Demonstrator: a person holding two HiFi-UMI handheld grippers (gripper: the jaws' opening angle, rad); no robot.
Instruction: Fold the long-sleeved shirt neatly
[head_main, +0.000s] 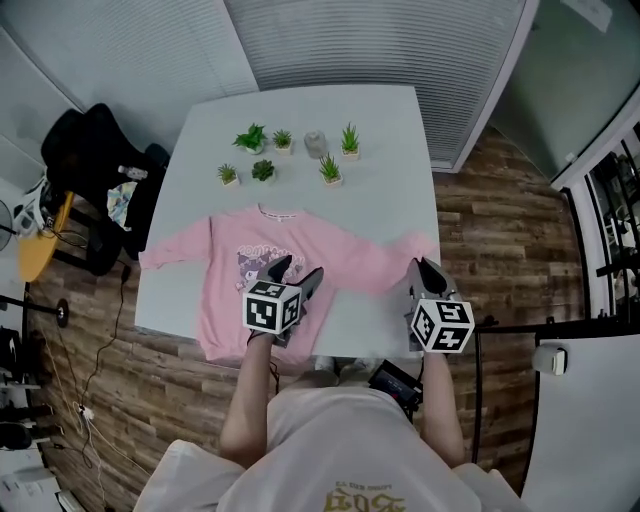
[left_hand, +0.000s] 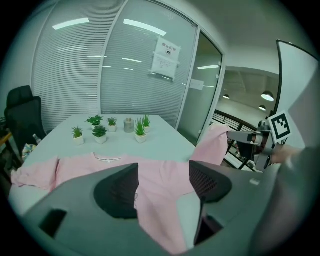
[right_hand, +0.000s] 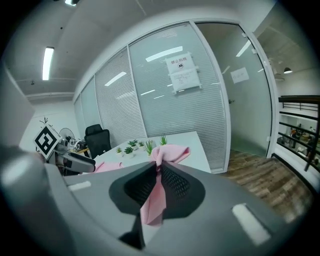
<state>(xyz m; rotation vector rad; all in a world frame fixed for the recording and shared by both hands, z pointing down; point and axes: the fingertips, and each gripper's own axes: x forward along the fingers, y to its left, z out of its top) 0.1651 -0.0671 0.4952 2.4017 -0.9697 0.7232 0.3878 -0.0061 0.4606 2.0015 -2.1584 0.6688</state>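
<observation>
Head view, shirt (head_main: 225, 275) partly behind left hand-held gripper (head_main: 297, 272)

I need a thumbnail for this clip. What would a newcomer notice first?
A pink long-sleeved shirt lies spread on the white table, one sleeve lifted, pinched in the shut right tool. The left tool hangs over the shirt's body with jaws wide apart, gripping nothing. Farther back stand small potted plants.

Left gripper (left_hand: 162, 172) jaws apart over pink shirt (left_hand: 156, 207), potted plants (left_hand: 100, 133) beyond
</observation>
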